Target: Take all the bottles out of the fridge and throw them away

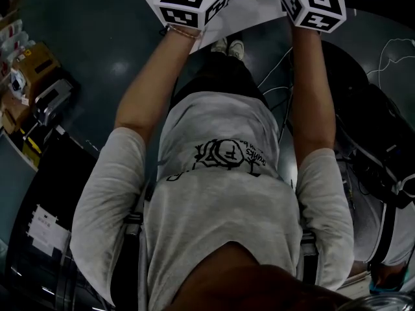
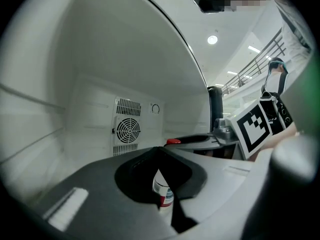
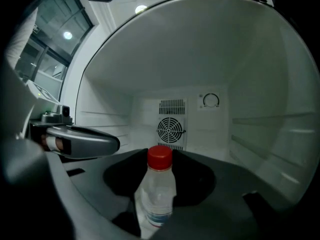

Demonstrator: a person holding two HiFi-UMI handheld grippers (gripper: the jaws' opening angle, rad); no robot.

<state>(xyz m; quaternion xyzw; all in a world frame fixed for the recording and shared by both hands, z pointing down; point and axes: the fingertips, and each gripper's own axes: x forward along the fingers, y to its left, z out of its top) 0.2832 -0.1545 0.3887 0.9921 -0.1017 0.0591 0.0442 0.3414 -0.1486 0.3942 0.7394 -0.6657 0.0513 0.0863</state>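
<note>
Both grippers reach into the white fridge (image 3: 260, 84). My right gripper (image 3: 161, 160) is shut on a clear bottle (image 3: 156, 199) with a red cap (image 3: 160, 158); the bottle stands upright in the hollow between the jaws. My left gripper (image 2: 159, 151) is shut on a second bottle (image 2: 163, 193) with a red and white label. That bottle is tilted and mostly hidden by the jaws. The left gripper view shows the right gripper (image 2: 200, 139) and its red cap (image 2: 172, 141) close by on the right. In the head view only the two marker cubes (image 1: 188, 2) (image 1: 314, 4) show.
A fan grille (image 3: 171, 129) sits low on the fridge's back wall, with a round dial (image 3: 211, 100) beside it. Shelf rails line the side walls. Behind the person, cables (image 1: 279, 76) trail over the dark floor and boxes (image 1: 29, 63) stand at the left.
</note>
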